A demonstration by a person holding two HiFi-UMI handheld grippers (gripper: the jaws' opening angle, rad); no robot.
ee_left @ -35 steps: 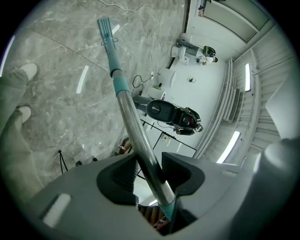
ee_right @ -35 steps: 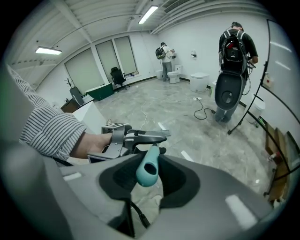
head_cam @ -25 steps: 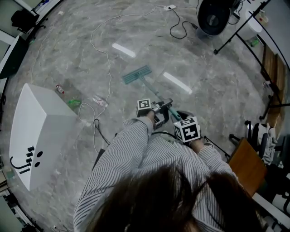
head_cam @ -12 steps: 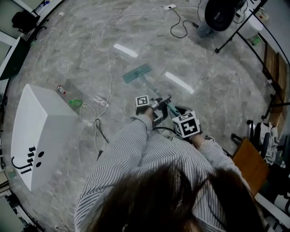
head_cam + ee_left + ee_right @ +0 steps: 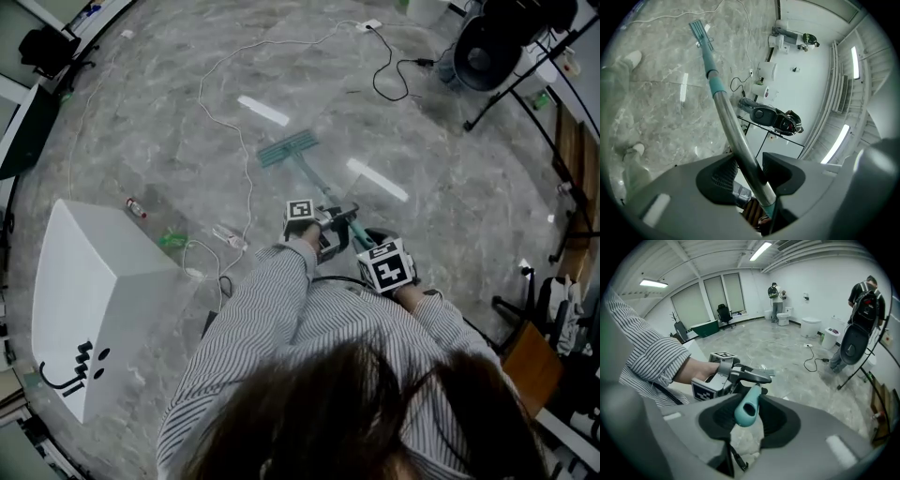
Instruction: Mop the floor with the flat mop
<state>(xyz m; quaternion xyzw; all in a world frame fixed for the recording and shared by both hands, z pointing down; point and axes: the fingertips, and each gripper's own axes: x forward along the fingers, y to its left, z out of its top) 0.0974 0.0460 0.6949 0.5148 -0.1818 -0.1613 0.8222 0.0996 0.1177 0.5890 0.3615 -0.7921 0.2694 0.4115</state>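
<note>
Big grey marbled floor all around me, with a white box sitting on it off to my left and a white cable snaking across past it. The flat mop runs from my hands forward and down, and its green mop head lies flat on the floor ahead of me, well clear of the box and just right of the cable.

My left gripper is the front one. In the left gripper view its jaws are clamped on the silver shaft, one pad on each side and tight to the metal, and the shaft runs up the frame to the mop head far off on the tiles.

My right gripper sits just behind it, closer to my body. In the right gripper view the teal grip at the very top of the pole pokes out between its jaws, which are closed on it from both sides, and the left gripper shows right beyond.

Both arms are held out in front of me in striped sleeves, left reaching a bit further than right.
</note>
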